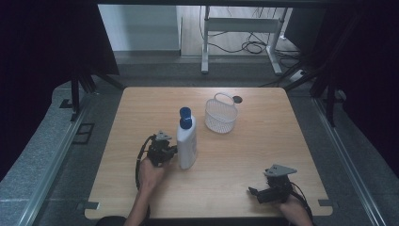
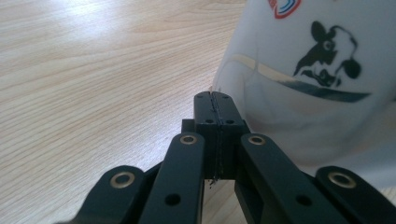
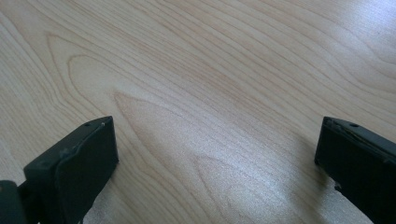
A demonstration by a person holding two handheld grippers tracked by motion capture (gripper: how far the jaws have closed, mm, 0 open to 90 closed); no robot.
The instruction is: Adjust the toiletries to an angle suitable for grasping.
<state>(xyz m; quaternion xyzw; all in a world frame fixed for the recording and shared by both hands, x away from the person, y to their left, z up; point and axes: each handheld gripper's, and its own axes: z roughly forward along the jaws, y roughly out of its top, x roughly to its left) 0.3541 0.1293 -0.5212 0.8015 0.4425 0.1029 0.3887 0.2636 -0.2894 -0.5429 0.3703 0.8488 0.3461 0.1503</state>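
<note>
Wooden table [image 1: 263, 155] carries everything, and near its middle stands a tall white bottle [image 1: 187, 143], upright, with a blue cap and a black cow printed on its label. Beyond the bottle, a little to its right, sits a white mesh basket [image 1: 220, 115]. Touching the bottle's left side, the left gripper [image 1: 173, 150] is clenched on nothing. Well right of the bottle, the right gripper [image 1: 251, 190] rests spread wide.
</note>
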